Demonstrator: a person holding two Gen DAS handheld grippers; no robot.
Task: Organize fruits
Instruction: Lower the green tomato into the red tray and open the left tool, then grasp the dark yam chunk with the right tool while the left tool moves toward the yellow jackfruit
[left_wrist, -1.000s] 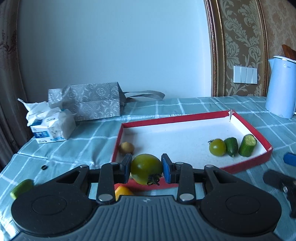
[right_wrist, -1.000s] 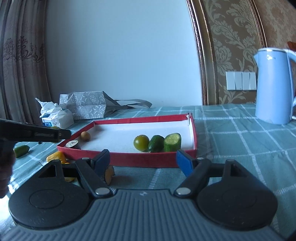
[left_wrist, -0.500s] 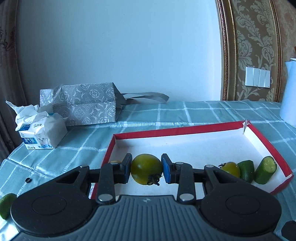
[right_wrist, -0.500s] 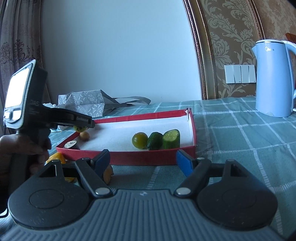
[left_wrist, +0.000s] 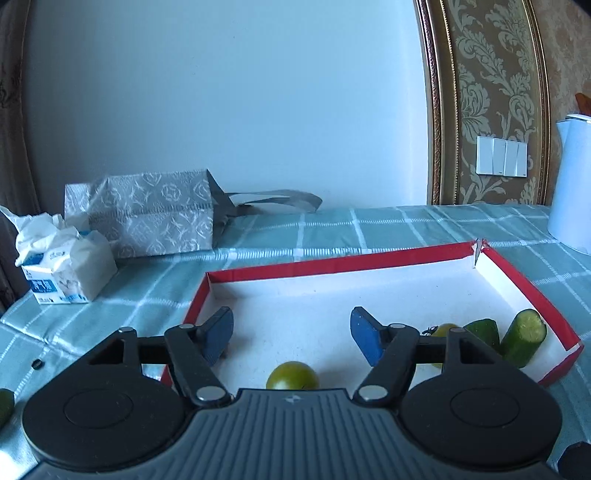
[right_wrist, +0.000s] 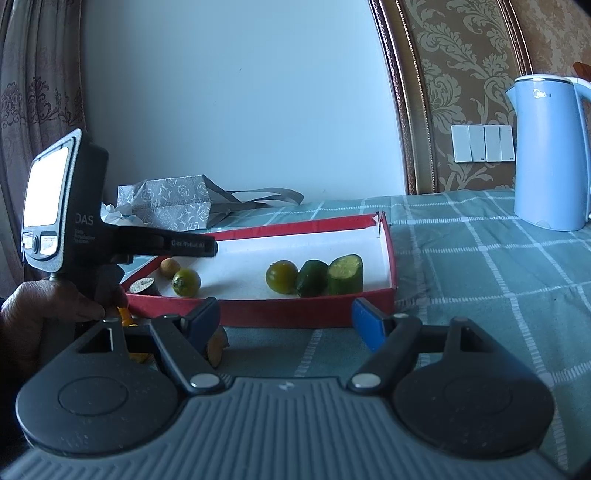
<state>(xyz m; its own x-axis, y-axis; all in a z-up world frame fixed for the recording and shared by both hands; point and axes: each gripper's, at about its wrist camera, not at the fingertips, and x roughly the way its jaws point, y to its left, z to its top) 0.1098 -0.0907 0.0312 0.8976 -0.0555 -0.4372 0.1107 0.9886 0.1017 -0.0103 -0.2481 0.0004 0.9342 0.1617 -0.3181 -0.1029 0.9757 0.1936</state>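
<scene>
Left gripper fingers apart above round green tomato in red-rimmed white cardboard tray; right gripper fingers apart, empty. Risk: withdrawing fingers nudge tomato, rolling it.

Pale wall, damask wallpaper, checked tablecloth

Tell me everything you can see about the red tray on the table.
The red tray is a shallow rectangular box, cardboard by the look, with red walls and a white floor; its far right corner is split. It lies flat on the checked tablecloth. Inside sit two green tomatoes, two cucumber pieces, a small brown fruit and a dark cut piece. The open left gripper hovers over it.
</scene>
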